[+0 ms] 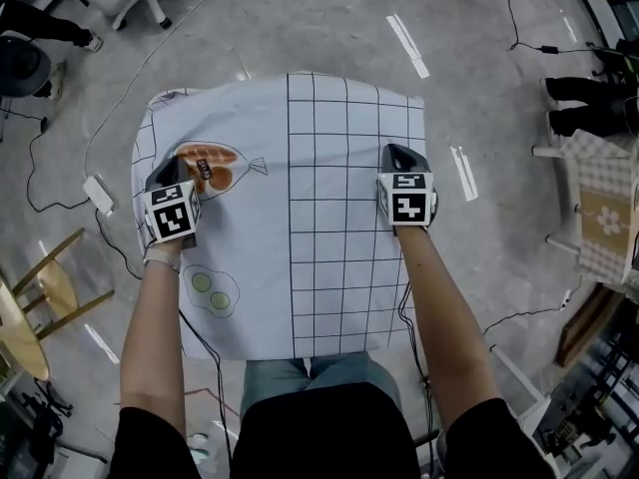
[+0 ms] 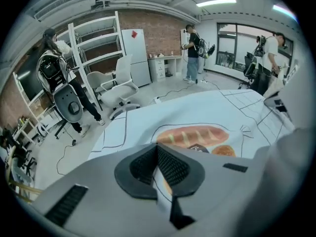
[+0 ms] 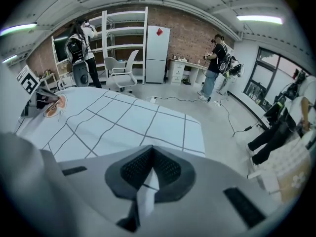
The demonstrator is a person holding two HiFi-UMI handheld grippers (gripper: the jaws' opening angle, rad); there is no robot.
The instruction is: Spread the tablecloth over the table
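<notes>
You have the white tablecloth with the black grid and the drawn loaf of bread [image 1: 329,218] pinched on both sides. Your left hand-held gripper [image 1: 178,171] is closed on a fold of cloth at the left edge, just beside the bread drawing. The left gripper view shows a strip of fabric clamped between the ribbed pads. Your right hand-held gripper [image 1: 400,156] is closed in the same way on a fold at the right edge of the gridded half, with a white strip nipped between its pads.

The cloth runs away from you. Its near edge sits at your waist and its far edge lies well ahead of both grippers, over the grey concrete floor [image 1: 300,28]. The two grips sit across from each other, roughly midway along its length, and the right one is slightly further forward. Neither hand is clearly nearer the far corners.

The sheet looks fairly flat between your hands. No bare part of the surface shows under it, so I cannot tell how well the cloth is centred. I'd judge that the coming move depends on the length lying ahead of your jaws, so keep both grips level with each other.
</notes>
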